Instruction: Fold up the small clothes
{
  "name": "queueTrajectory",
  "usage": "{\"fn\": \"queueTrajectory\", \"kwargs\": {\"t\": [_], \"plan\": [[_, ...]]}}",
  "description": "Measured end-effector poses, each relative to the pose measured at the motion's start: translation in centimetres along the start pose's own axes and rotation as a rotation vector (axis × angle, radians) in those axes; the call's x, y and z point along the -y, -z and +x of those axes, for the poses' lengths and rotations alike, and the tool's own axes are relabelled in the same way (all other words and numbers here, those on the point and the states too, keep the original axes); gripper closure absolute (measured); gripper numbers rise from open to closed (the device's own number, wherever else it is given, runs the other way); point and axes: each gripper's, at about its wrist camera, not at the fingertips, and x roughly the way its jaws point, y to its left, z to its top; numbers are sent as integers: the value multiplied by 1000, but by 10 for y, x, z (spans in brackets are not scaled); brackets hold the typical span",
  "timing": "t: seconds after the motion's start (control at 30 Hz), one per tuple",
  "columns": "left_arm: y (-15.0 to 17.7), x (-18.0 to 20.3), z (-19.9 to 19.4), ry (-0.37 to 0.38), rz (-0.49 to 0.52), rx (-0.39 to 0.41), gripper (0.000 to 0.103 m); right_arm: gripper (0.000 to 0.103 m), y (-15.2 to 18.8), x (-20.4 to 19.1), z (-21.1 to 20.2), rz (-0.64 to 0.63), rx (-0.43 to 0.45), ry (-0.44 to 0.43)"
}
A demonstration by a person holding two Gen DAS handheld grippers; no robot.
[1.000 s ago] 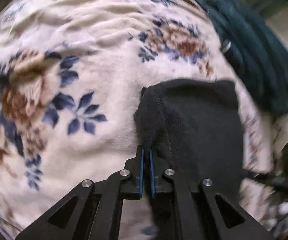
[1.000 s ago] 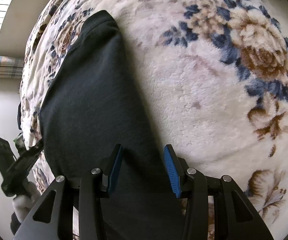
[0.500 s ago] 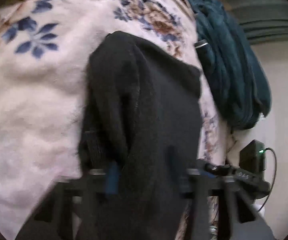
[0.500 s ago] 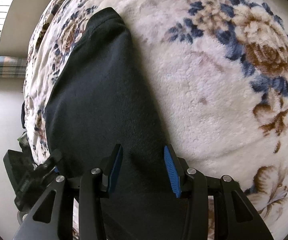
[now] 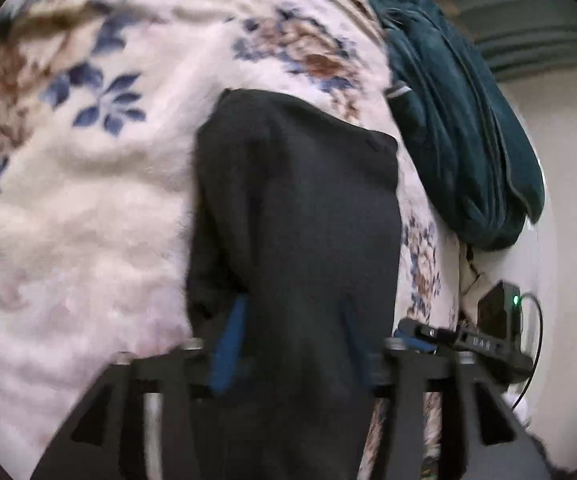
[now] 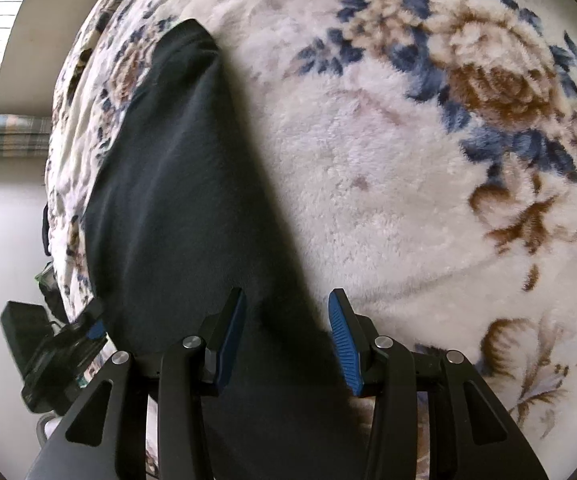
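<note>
1. Left wrist view, far left: cream blanket [image 5: 88, 208] with blue and brown flowers, plush and rumpled, filling that side of the frame.
2. Centre: black garment [image 5: 300, 216] lies flat on the blanket as a long narrow strip, its far end squared off, its near end running under the left tool [image 5: 292, 348].
3. Left tool: blurred. Its jaws have just been opening and now stand spread. The garment lies between them, and the blue pads [image 5: 228, 344] sit clear of the cloth, so nothing is pinched.
4. Right of the garment: teal cloth [image 5: 456, 136] heaped along the blanket's edge, apart from the black piece.
5. Lower right: the right tool's tip [image 5: 460, 340] shows beside the garment, with a black box [image 5: 500, 312] behind it showing a green light and a cable.
6. Right wrist view, left edge: the left tool [image 6: 64, 348] sits at the garment's [image 6: 176, 200] left border, off the blanket's edge.
7. Centre: the garment runs away from the camera, tapering to a rounded far corner.
8. Right tool [image 6: 284, 340]: jaws spread, hanging over the garment's near end. The left pad is over the cloth, the right pad near its right border. Whether the pads touch the cloth I cannot tell, and no fold is gripped.
9. Right: open blanket [image 6: 428, 184] with a large brown rose.
</note>
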Motion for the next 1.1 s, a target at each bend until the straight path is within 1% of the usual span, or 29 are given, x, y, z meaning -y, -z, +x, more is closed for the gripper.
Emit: {"fn": "queueTrajectory", "kwargs": {"t": [0.03, 0.07, 0.1, 0.13, 0.17, 0.2, 0.23, 0.27, 0.33, 0.4, 0.43, 0.47, 0.53, 0.6, 0.67, 0.7, 0.8, 0.87, 0.9, 0.97, 1.0, 1.07, 1.1], "plan": [[5, 3, 1, -23, 29, 2, 43, 58, 3, 0, -2, -5, -1, -8], [7, 9, 6, -83, 76, 0, 43, 58, 6, -1, -3, -9, -2, -15], [9, 11, 13, -232, 132, 2, 43, 58, 11, -1, -3, -21, -9, -21], [11, 3, 21, -342, 169, 4, 31, 58, 15, -2, -1, -29, -16, -18], [10, -11, 23, -365, 167, 11, 23, 57, 18, -2, 4, -40, -30, -8], [8, -25, 22, -339, 110, 11, 15, 57, 20, -2, 8, -45, -38, 4], [4, -34, 18, -290, 38, 15, 16, 57, 22, 0, 14, -47, -49, 31], [2, -34, 13, -277, 29, 26, 16, 58, 23, 0, 18, -46, -57, 41], [3, -28, 1, -262, 36, 51, 18, 57, 24, 0, 18, -50, -56, 31], [15, -22, -15, -195, 26, 64, 18, 58, 27, 2, 10, -57, -43, 29], [22, -17, -20, -182, 34, 65, 18, 57, 31, 4, 3, -56, -33, 22], [35, -10, -29, -181, 47, 62, 18, 51, 36, 7, -3, -54, -31, 15], [66, 1, -45, -188, 78, 48, 18, 41, 55, 17, -17, -41, -36, -13], [92, 9, -54, -193, 72, 26, 18, 41, 83, 31, -31, -33, -57, -29], [130, 9, -66, -196, 48, -25, 18, 41, 120, 44, -38, -21, -88, -12], [144, 8, -69, -200, 35, -41, 18, 41, 139, 53, -39, -13, -109, -1], [200, 2, -76, -213, -8, -123, 18, 41, 201, 77, -38, 19, -191, 29], [234, -7, -72, -227, -55, -178, 18, 41, 233, 89, -33, 23, -241, 33], [252, -15, -68, -235, -95, -215, 18, 41, 249, 95, -30, 30, -266, 39], [276, -22, -59, -215, -140, -262, 18, 41, 280, 108, -21, 54, -315, 55], [289, -25, -54, -235, -141, -279, 18, 41, 289, 112, -19, 62, -324, 59], [308, -29, -37, -243, -139, -325, 18, 41, 309, 121, -8, 79, -358, 39], [317, -30, -32, -248, -141, -337, 21, 41, 314, 123, -4, 85, -366, 30]]}}
